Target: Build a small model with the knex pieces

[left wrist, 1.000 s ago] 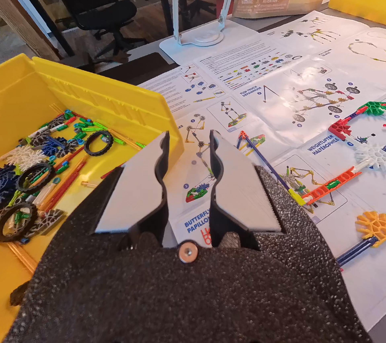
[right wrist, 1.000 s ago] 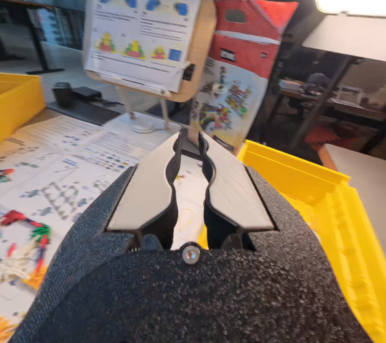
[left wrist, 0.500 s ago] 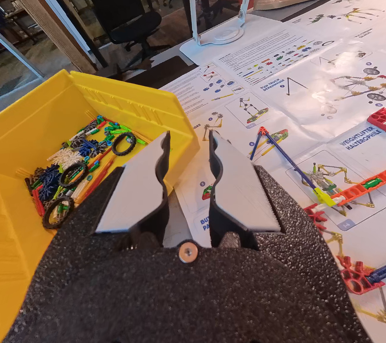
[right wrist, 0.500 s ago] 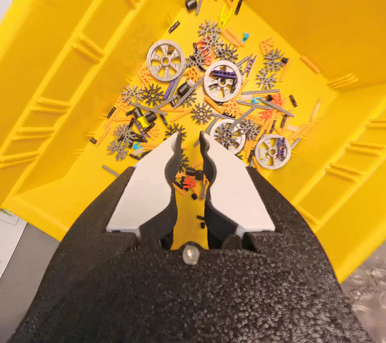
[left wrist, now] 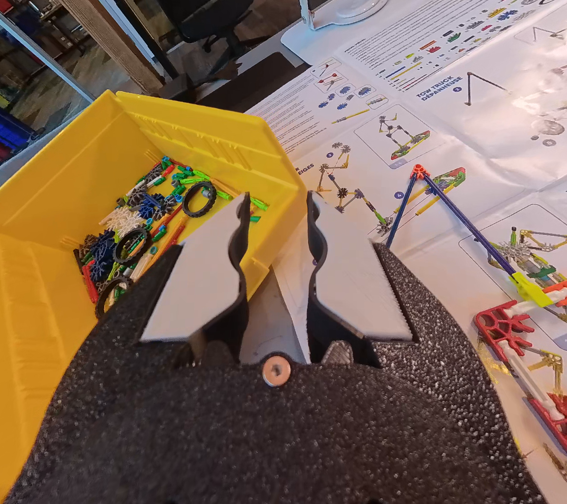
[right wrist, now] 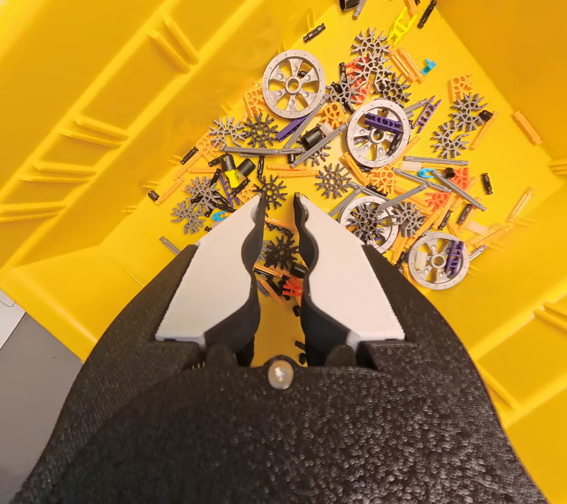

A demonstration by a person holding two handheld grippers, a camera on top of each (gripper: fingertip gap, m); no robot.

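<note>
My left gripper (left wrist: 277,197) is open and empty, held above the right wall of a yellow bin (left wrist: 211,133). That bin holds several small construction pieces: black tyres (left wrist: 198,199), green, red and orange rods, blue and white connectors. My right gripper (right wrist: 277,197) is open and empty, pointing down into a second yellow bin (right wrist: 122,65). Its tips hover just above a black snowflake connector (right wrist: 271,190). Around it lie silver wheels (right wrist: 293,84), grey connectors, grey and orange rods and purple pieces.
In the left wrist view a printed instruction sheet (left wrist: 460,108) covers the table. A partly built model of blue rods (left wrist: 466,219) with red connectors (left wrist: 503,328) lies on it at the right. A white lamp base (left wrist: 346,13) stands behind; an office chair is beyond the table. Left tips to right tips: about 60 centimetres. The white lamp base (left wrist: 346,13) is about 35 centimetres from my left fingertips and 45 centimetres from my right.
My right gripper swung from facing the room to pointing down into its bin, then came lower over the pieces. My left gripper drew back and left along its bin.
</note>
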